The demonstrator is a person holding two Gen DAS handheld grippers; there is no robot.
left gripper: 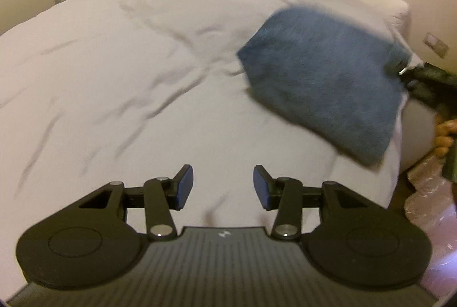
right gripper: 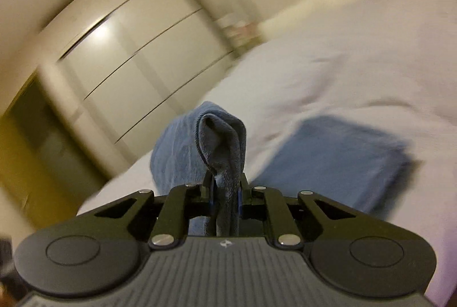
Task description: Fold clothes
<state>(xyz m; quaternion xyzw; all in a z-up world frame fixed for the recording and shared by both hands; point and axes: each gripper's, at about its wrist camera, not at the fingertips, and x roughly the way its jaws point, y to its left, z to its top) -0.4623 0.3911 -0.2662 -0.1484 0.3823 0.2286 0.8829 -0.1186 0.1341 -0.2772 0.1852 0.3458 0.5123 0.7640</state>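
On the white bed, the left gripper hung with its blue pads wide apart and nothing between them; the blue cloth was up ahead and off to its right, well apart from it. Right between the pads of the right gripper sat a bunched fold of that cloth, pinched tight; another blue cloth lay flat on the bed just past it.
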